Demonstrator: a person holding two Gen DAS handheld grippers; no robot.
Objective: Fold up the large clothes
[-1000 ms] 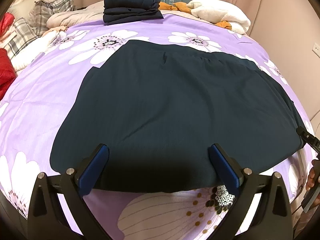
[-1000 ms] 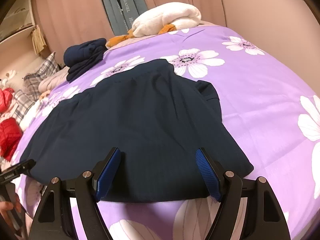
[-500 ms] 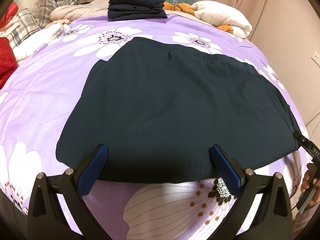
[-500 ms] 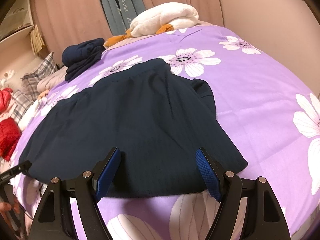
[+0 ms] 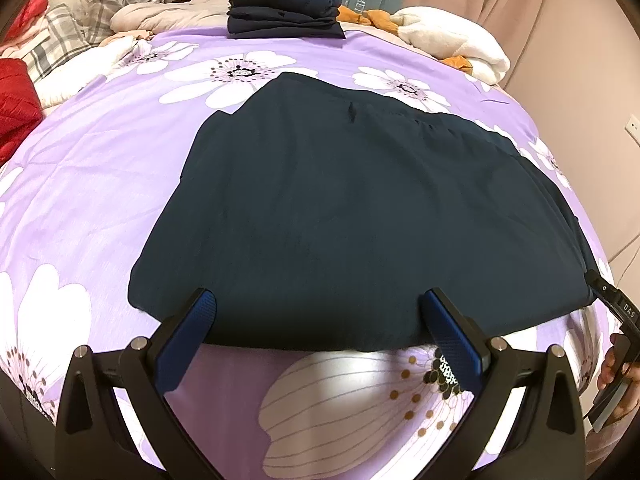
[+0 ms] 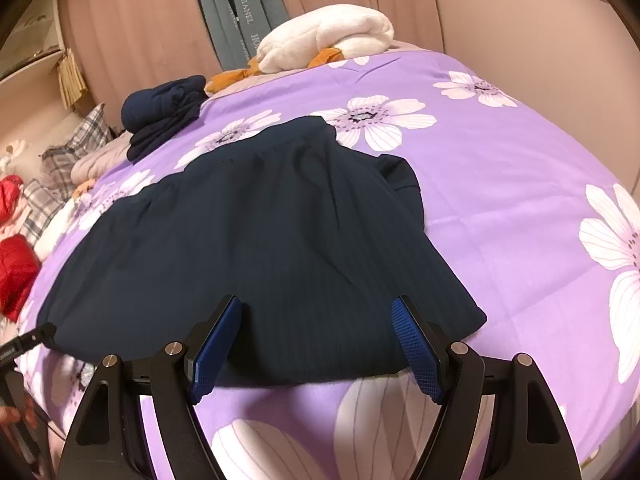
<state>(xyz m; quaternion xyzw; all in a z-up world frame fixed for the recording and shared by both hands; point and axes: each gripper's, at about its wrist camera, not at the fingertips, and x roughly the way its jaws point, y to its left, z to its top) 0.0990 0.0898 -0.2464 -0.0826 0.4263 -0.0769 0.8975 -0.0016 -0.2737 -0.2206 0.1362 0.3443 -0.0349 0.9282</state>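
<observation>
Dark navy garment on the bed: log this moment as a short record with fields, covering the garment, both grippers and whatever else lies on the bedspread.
garment: dark navy garment, spread flat on the purple floral bedspread, not yet folded
left gripper: left gripper, fingers apart, nothing held, at the garment's near hem
right gripper: right gripper, fingers apart, nothing held, at the near hem
far edge: folded navy stack; white plush toy
left side: red item

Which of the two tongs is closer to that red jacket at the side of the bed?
Left. The left tongs hang over the dark garment's near edge on the side where the red jacket lies; the right tongs sit toward the garment's opposite end, farther from it.
</observation>
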